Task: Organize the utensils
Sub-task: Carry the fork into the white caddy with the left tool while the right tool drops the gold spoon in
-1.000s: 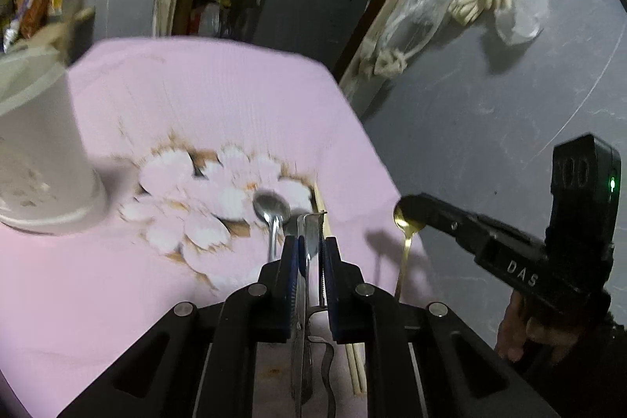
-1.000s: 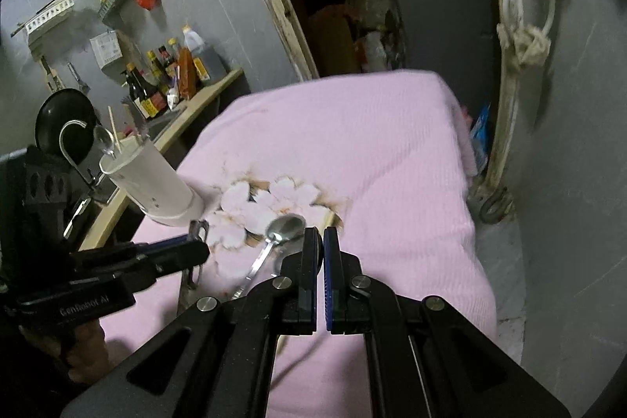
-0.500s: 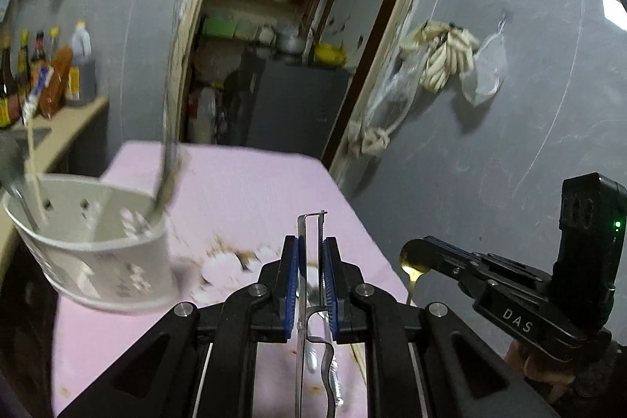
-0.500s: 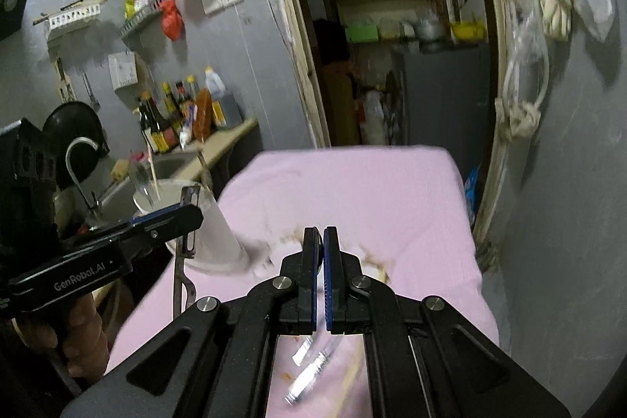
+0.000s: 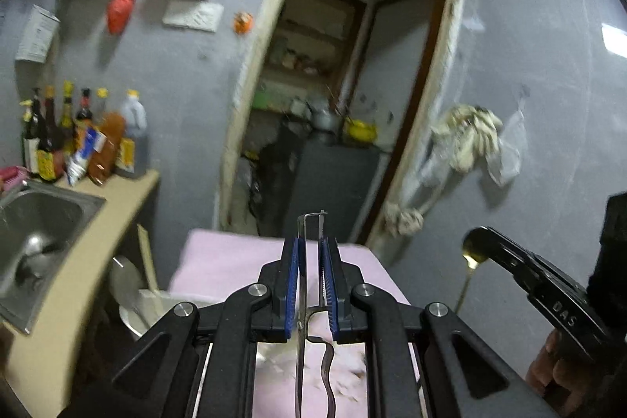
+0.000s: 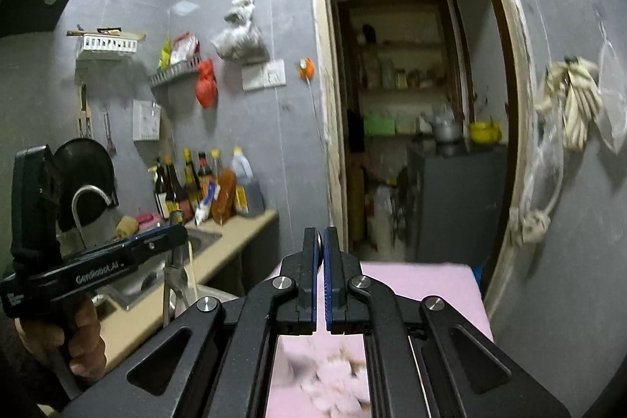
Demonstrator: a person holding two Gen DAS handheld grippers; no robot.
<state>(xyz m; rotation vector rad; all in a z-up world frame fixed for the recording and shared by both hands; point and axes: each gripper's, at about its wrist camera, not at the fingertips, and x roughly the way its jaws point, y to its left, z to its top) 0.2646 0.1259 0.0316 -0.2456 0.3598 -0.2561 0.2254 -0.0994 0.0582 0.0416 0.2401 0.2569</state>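
My left gripper [image 5: 311,253] is shut on a metal peeler [image 5: 309,222]; its frame sticks up past the fingertips and its handle hangs below. In the right wrist view the same gripper [image 6: 176,234] holds the peeler [image 6: 172,277] lifted above the white utensil holder [image 6: 207,294]. My right gripper [image 6: 322,241] is shut on a gold spoon; in its own view only a thin sliver shows between the pads. In the left wrist view the right gripper [image 5: 476,249] holds the gold spoon [image 5: 470,261] by the bowl, handle hanging down. The white holder [image 5: 129,296] shows blurred at lower left.
A pink cloth with a flower print [image 5: 235,257] covers the table below both grippers. A steel sink [image 5: 35,222] and a counter with several bottles [image 5: 82,140] lie to the left. An open doorway [image 6: 411,104] is ahead, and the grey wall [image 5: 548,104] is close on the right.
Both grippers rose and tilted up from the table, carrying the peeler and the gold spoon. The view swung from the cloth to the wall and doorway.
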